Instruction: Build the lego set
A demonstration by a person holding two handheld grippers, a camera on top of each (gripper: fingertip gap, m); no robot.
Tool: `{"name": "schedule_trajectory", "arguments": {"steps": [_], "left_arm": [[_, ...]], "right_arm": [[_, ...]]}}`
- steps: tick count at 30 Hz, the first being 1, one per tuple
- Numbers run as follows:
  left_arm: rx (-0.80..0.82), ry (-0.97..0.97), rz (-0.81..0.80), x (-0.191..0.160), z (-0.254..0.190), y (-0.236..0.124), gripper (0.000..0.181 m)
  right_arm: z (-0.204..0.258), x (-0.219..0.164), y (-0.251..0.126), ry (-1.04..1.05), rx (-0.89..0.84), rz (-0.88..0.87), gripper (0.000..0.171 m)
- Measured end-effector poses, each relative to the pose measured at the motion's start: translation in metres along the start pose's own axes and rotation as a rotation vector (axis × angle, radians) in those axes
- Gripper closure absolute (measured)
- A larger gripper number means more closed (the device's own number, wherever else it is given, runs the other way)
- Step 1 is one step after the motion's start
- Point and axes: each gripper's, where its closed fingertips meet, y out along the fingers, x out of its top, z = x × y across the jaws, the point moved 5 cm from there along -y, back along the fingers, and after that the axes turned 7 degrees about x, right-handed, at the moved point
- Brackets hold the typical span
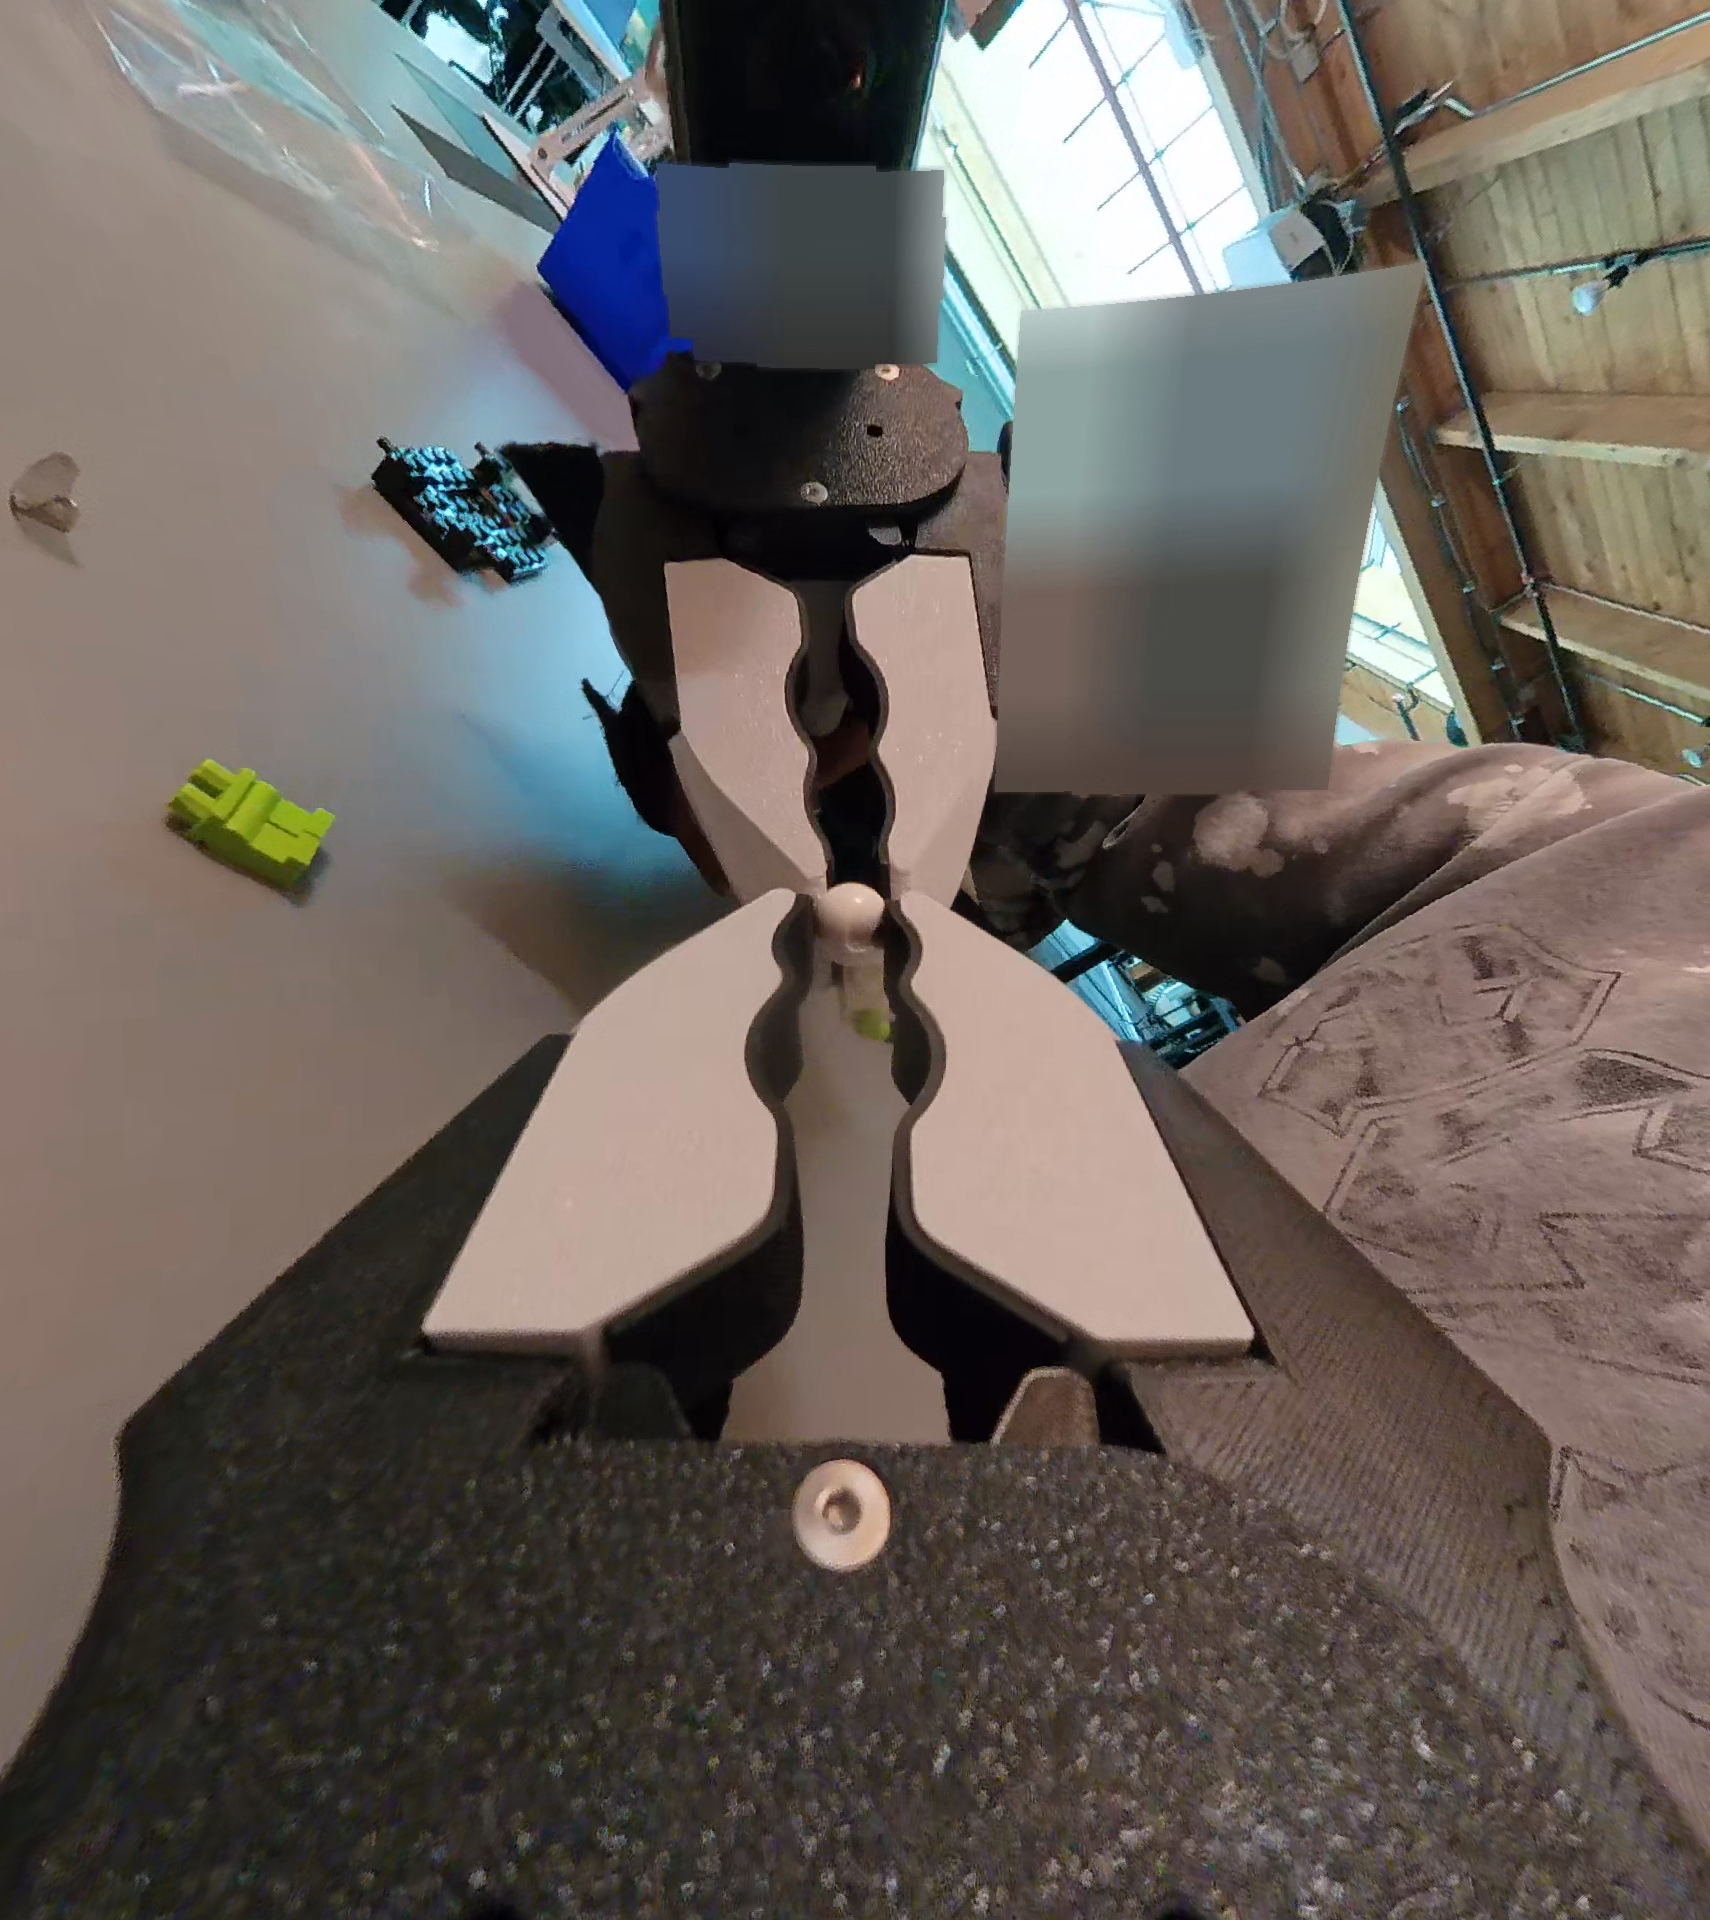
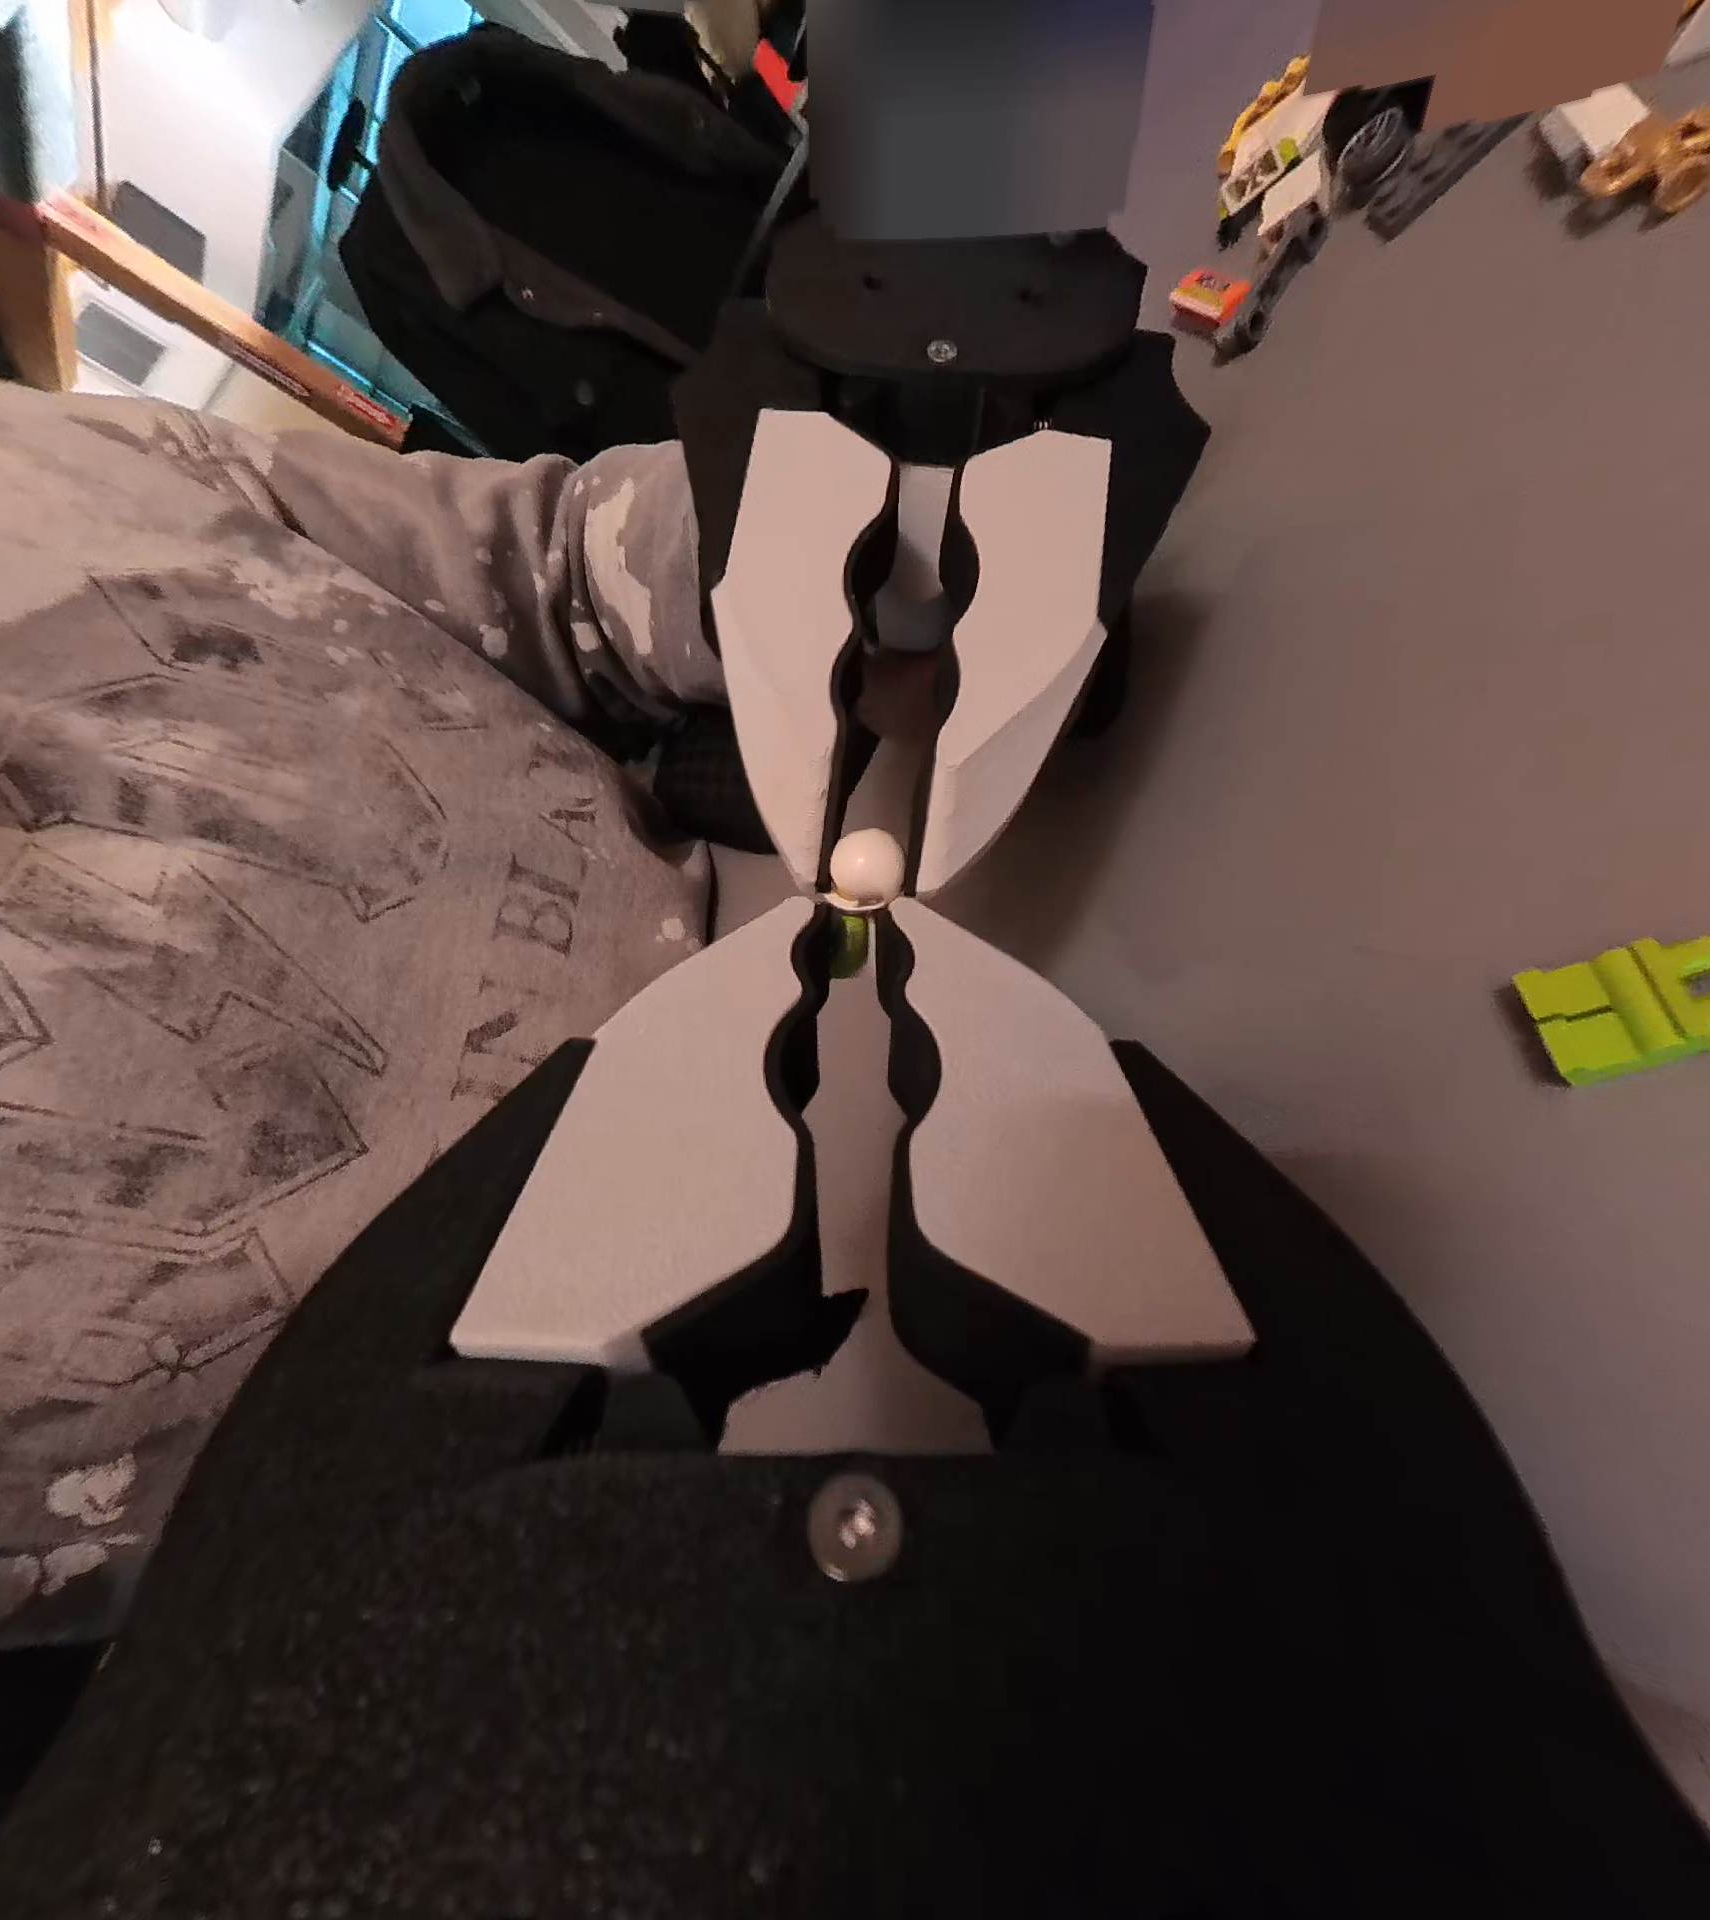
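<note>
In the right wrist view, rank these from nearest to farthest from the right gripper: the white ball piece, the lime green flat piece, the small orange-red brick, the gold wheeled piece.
1. White ball piece, at the right gripper tips.
2. Lime green flat piece, right, on the grey table.
3. Small orange-red brick, upper right.
4. Gold wheeled piece, far upper right corner.

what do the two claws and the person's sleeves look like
Both the left claw and right claw have pale grey flat fingers with wavy dark-edged inner rims, on a speckled black body with a silver screw. The sleeve is grey, blotched white.
</note>
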Motion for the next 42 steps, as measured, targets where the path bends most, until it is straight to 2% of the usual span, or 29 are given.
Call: {"name": "schedule_trajectory", "arguments": {"steps": [4,7,14,16,22,27,32,36,39,41,42], "left_arm": [[0.005,0.005,-0.026,0.002,0.0,-0.001,0.169],[0.022,0.016,-0.067,0.007,0.001,-0.003,0.169],[0.017,0.049,-0.19,0.021,-0.003,-0.014,0.169],[0.012,0.054,-0.204,0.022,-0.004,-0.015,0.169],[0.032,0.081,-0.219,0.023,-0.006,-0.017,0.169],[0.037,0.086,-0.236,0.026,-0.007,-0.019,0.169],[0.043,0.081,-0.255,0.028,-0.007,-0.021,0.169],[0.05,0.079,-0.25,0.028,-0.007,-0.021,0.169],[0.047,0.082,-0.251,0.028,-0.009,-0.021,0.169],[0.041,0.085,-0.251,0.029,-0.01,-0.022,0.169],[0.039,0.086,-0.252,0.029,-0.011,-0.022,0.169]], "right_arm": [[0.0,0.0,-0.001,-0.007,-0.023,-0.049,0.164],[-0.005,-0.006,0.0,-0.044,-0.105,-0.037,0.164],[-0.023,-0.022,0.004,-0.276,-0.55,0.198,0.163],[-0.025,-0.025,0.007,-0.332,-0.617,0.235,0.163],[-0.023,-0.032,0.001,-0.465,-0.755,0.247,0.142],[-0.014,-0.047,0.003,-0.323,-0.779,0.145,0.138],[-0.013,-0.051,0.013,-0.247,-1.037,0.065,0.136],[-0.012,-0.048,0.03,-0.177,-1.094,0.022,0.126],[-0.015,-0.044,0.034,-0.197,-1.154,0.039,0.135],[-0.017,-0.041,0.032,-0.231,-1.145,0.096,0.146],[-0.017,-0.04,0.032,-0.268,-1.101,0.144,0.147]]}}
